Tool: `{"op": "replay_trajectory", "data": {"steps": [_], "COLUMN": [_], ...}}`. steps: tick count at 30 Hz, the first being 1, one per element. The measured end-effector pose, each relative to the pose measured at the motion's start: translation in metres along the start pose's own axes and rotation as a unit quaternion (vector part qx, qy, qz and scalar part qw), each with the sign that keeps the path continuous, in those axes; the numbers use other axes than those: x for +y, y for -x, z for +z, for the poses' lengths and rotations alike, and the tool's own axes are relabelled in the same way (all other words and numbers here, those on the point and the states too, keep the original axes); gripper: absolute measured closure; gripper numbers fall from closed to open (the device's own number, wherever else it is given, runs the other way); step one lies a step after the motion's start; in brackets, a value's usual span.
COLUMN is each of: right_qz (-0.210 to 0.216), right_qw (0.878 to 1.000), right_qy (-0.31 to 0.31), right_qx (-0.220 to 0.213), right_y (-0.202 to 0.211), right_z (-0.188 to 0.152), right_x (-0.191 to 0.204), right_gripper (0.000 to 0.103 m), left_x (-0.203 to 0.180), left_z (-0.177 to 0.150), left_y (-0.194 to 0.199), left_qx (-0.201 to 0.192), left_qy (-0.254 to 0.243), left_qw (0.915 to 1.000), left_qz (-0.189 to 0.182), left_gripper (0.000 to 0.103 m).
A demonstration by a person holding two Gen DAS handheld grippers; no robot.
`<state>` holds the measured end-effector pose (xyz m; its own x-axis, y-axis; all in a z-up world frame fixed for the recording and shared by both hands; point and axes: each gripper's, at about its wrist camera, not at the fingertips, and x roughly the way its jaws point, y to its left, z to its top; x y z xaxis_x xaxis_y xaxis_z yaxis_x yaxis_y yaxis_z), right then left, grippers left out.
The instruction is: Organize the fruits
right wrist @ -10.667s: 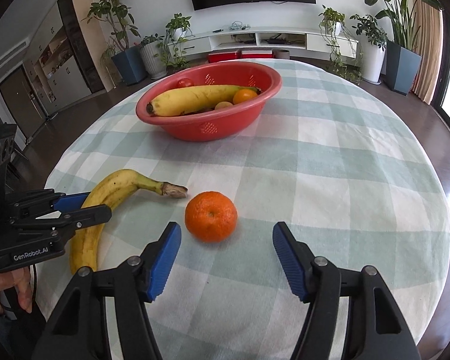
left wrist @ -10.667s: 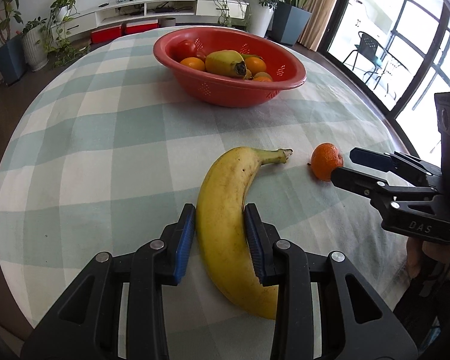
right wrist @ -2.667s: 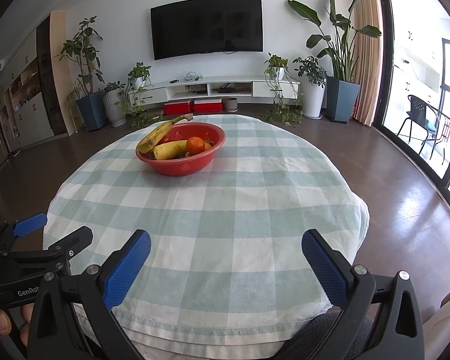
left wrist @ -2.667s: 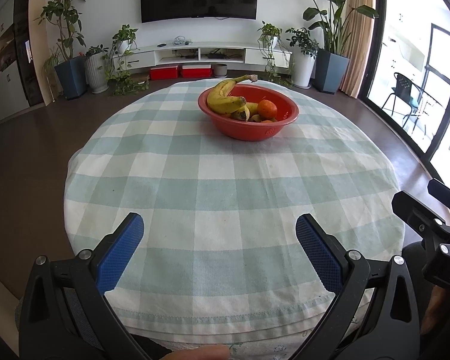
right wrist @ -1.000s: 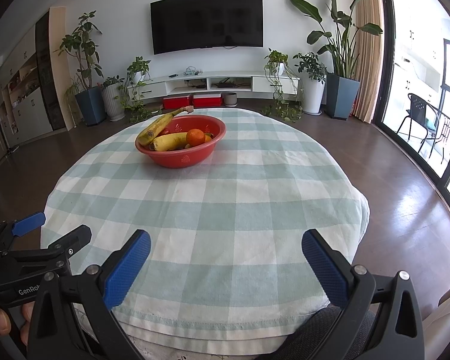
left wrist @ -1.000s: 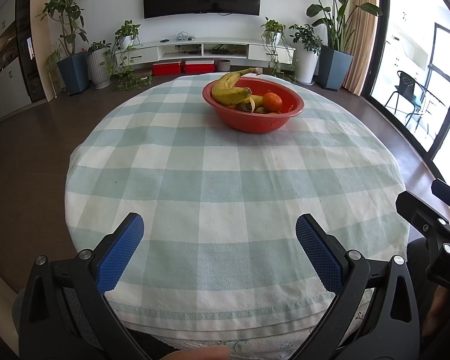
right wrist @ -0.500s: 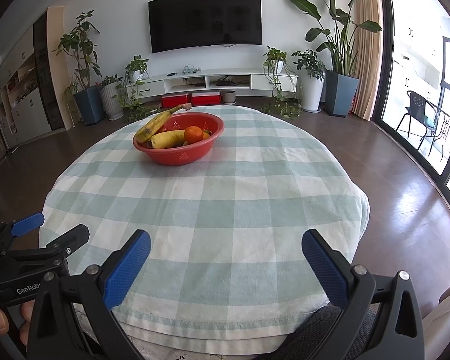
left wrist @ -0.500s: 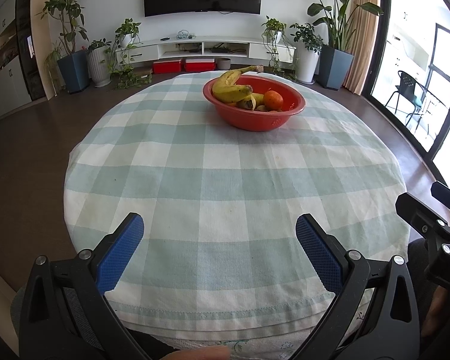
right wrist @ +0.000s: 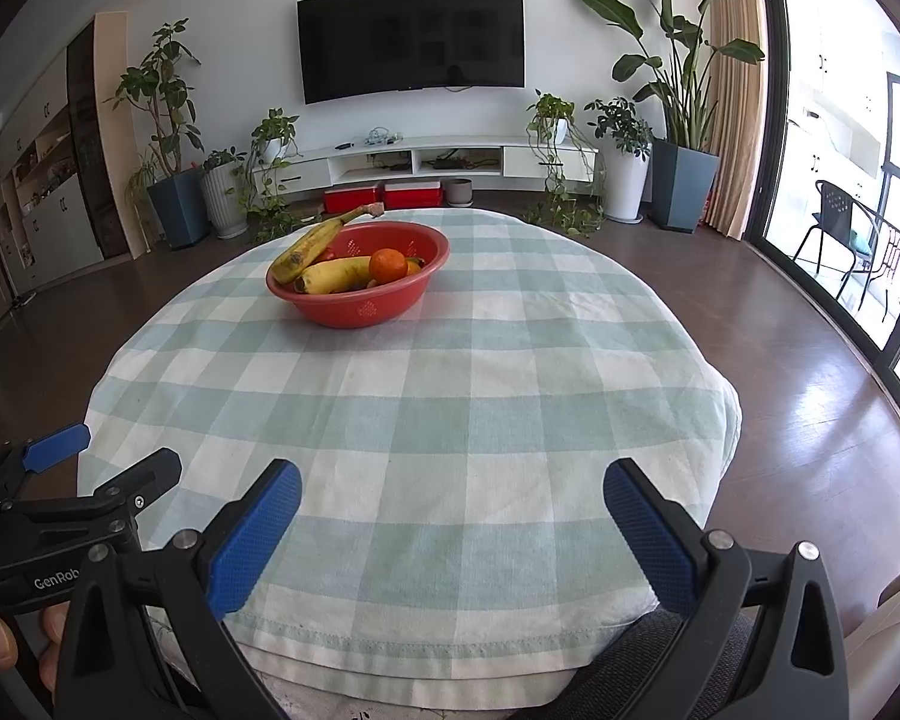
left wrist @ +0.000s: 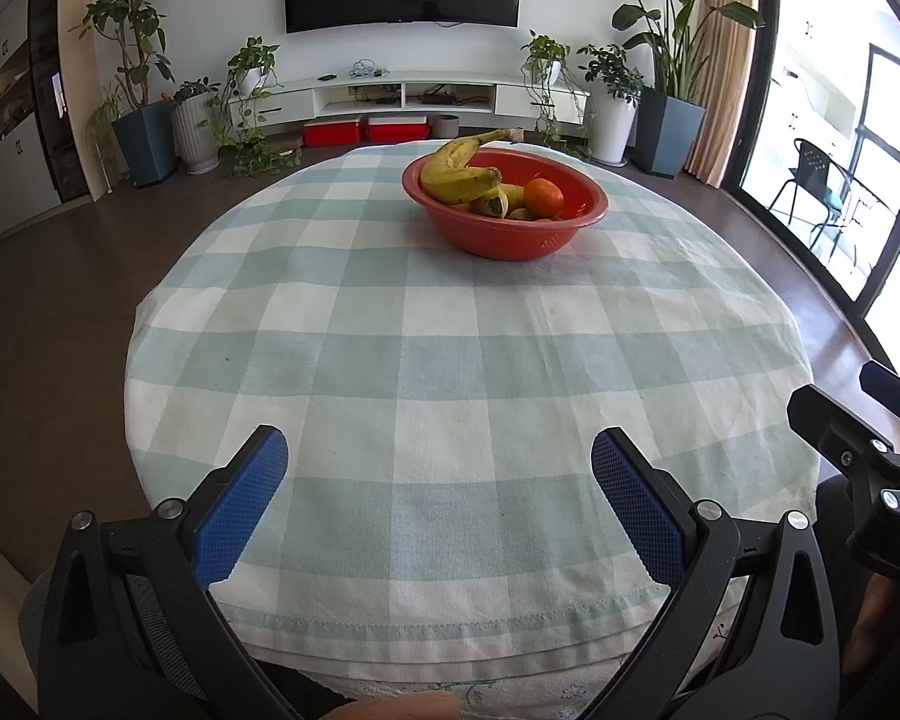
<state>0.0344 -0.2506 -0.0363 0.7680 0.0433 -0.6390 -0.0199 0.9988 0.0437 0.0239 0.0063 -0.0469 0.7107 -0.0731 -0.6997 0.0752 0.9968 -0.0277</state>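
Note:
A red bowl stands on the far side of the round checked table. It holds two bananas, an orange and other fruit partly hidden beneath. The bowl also shows in the right wrist view, with a banana leaning over its rim and the orange. My left gripper is open and empty over the table's near edge. My right gripper is open and empty beside it, to its right.
The tablecloth hem hangs over the near edge. Beyond the table are a white TV shelf, potted plants and a glass door at the right. The dark floor surrounds the table.
Since 10.7 s ago the banana and orange left the table and now lie in the bowl. Both grippers opened and pulled back to the near edge. Over the last second the views shifted only slightly.

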Motion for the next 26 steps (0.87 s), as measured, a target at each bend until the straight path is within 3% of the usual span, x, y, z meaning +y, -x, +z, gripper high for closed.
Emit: {"op": "replay_trajectory", "data": {"steps": [19, 26], "right_qz": [0.0, 0.001], "right_qw": [1.0, 1.0], "right_qy": [0.001, -0.001], "right_qx": [0.002, 0.009], "right_y": [0.0001, -0.0047], "right_z": [0.0004, -0.0048], "right_x": [0.0004, -0.0033], "right_gripper": [0.0, 0.0], "left_x": [-0.0013, -0.0012], "left_z": [-0.0019, -0.0005], "left_y": [-0.0054, 0.0006], "left_qx": [0.01, -0.002], "left_qy": [-0.002, -0.005], "left_qw": [0.9999, 1.0], "left_qz": [-0.005, -0.004], "left_gripper": [0.0, 0.0]}}
